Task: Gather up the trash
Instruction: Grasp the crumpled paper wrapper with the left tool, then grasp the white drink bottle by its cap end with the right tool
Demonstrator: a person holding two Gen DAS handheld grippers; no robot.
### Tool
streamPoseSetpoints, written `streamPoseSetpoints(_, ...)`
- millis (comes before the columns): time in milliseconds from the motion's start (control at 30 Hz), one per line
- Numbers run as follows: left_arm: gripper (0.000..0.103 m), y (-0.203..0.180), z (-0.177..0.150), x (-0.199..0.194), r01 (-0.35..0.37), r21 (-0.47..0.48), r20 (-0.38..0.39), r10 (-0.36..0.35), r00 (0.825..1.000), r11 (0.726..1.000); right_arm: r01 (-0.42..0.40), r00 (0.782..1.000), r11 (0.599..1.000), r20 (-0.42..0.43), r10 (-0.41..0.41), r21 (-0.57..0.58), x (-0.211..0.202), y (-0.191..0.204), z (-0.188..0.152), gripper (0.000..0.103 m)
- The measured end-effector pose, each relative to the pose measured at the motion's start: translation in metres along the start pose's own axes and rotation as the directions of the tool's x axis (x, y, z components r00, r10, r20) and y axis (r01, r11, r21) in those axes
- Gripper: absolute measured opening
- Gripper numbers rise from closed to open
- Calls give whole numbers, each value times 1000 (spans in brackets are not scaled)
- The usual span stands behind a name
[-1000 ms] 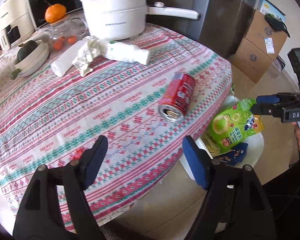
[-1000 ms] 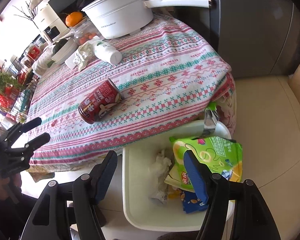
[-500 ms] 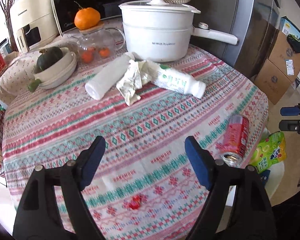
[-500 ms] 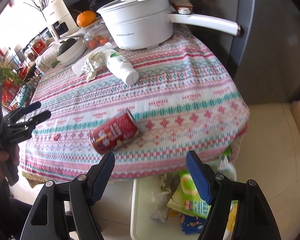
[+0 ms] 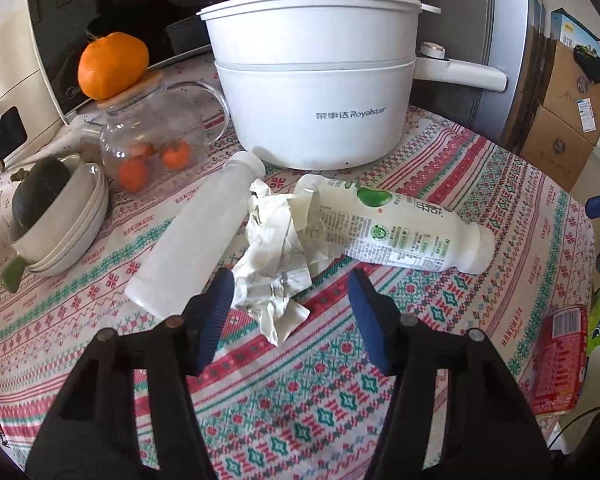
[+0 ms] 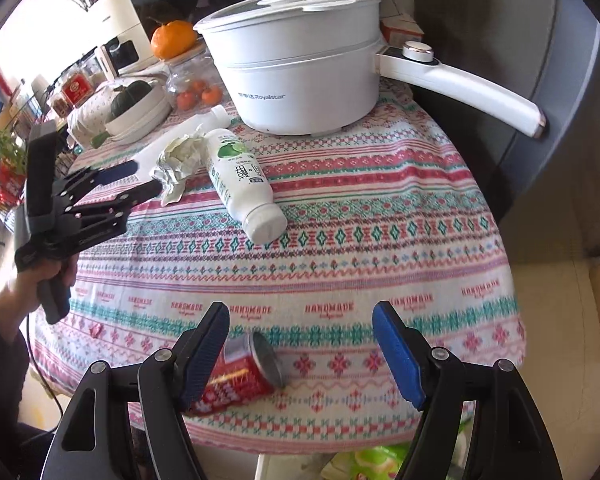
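Two grippers are in view over a round bench (image 6: 380, 240) covered with a patterned cloth in red, green and white bands. The left gripper (image 5: 290, 304) has its jaws spread wide, holding nothing, with a crumpled paper wad (image 5: 274, 256) lying between and just ahead of the fingertips. Touching that wad on one side is a plain white bottle (image 5: 192, 240), lying flat; on the other side is a labelled white bottle (image 5: 400, 232), also on its side. The right gripper (image 6: 300, 344) likewise has its jaws open and empty, poised above a red can (image 6: 240, 380) that lies on its side near the bench edge, beside the left finger.

Toward the rear of the bench stands a white lidded pot (image 5: 316, 80) with a long handle, a glass teapot (image 5: 156, 136) with an orange (image 5: 112, 64) on its lid, and stacked bowls (image 5: 60, 220) holding a dark squash. Behind these sits a microwave (image 5: 100, 0). Cardboard boxes (image 5: 564, 112) stand on the floor to the side. Below the bench edge, green packaging (image 6: 372, 460) is partly visible.
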State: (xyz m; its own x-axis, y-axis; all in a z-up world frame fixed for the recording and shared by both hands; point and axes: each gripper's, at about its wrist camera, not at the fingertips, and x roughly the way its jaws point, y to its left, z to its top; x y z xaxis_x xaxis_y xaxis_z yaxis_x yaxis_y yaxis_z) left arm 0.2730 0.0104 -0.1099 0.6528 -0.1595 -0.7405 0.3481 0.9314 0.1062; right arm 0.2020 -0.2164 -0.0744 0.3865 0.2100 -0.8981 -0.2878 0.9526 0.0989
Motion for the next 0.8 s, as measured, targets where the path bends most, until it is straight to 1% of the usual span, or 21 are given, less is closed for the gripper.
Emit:
streamPoseSetpoints(67, 55, 1, 5, 12, -12, 1, -18, 12, 1000, 1000, 3, 1000, 1000, -5, -3, -26, 9, 2, 6, 76)
streamPoseSetpoints(133, 47, 2, 8, 19, -6, -4, -33, 6, 999, 1000, 6, 1000, 999, -8, -6, -49, 17, 6, 12, 76)
streamPoseSetpoints(267, 43, 1, 8, 28, 6, 8, -58, -5, 998, 1000, 3, 1000, 996, -11, -4, -89, 32, 16, 22, 76)
streamPoseSetpoints(333, 36, 2, 8, 29, 7, 3, -61, -7, 998, 1000, -1, 1000, 994, -15, -1, -109, 41, 23, 28, 76)
streamPoseSetpoints(400, 32, 3, 7, 25, 12, -11, -66, -12, 998, 1000, -9, 1000, 993, -19, 7, -119, 48, 29, 34, 76)
streamPoseSetpoints(533, 29, 7, 3, 12, 22, -37, -86, -25, 996, 999, -35, 999, 990, -34, 31, -135, 65, 40, 49, 76)
streamPoseSetpoints(600, 28, 9, 0, 3, 23, -46, -84, -26, 996, 999, -30, 999, 989, -45, 23, -143, 75, 43, 56, 76)
streamPoseSetpoints(700, 28, 10, -7, -10, 29, -49, -91, -33, 995, 998, -8, 998, 987, -69, -3, -163, 93, 49, 65, 76)
streamPoseSetpoints(800, 28, 10, -19, -23, 27, -45, -98, -32, 995, 999, 44, 994, 975, -92, -65, -217, 110, 59, 68, 76)
